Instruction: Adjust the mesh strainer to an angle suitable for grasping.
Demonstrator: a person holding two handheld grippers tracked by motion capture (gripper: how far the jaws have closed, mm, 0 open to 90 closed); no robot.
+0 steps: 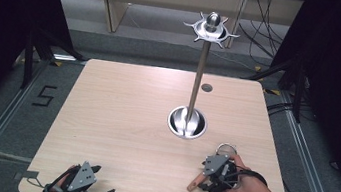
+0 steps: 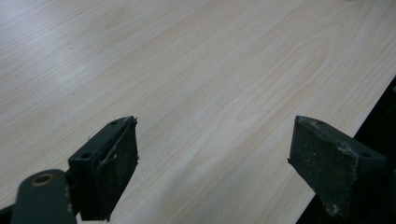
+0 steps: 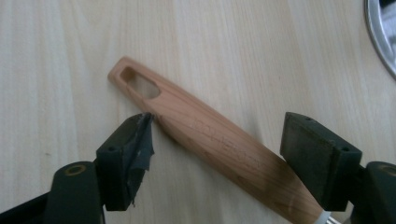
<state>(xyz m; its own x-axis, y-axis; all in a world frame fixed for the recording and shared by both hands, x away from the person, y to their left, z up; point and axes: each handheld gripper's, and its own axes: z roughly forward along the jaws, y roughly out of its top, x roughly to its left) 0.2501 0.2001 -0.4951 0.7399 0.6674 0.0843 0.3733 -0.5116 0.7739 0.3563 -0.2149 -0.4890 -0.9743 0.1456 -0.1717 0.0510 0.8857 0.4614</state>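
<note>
A faint line of lettering is pressed into the wooden handle point(image 3: 210, 140), too shallow to read, and a black mark shaped like a "5" point(image 1: 44, 95) sits on the floor left of the table point(image 1: 119, 119). The handle lies flat on the table at its near right, slanting between the spread jaws of the right gripper point(image 3: 215, 158); its slotted end reaches past the left jaw, which touches its edge, while the right jaw stands clear of it. The left gripper point(image 2: 215, 172) hovers over bare wood at the near left edge with its jaws wide apart, and a metal stand point(image 1: 200, 75) rises from a round base farther back.
</note>
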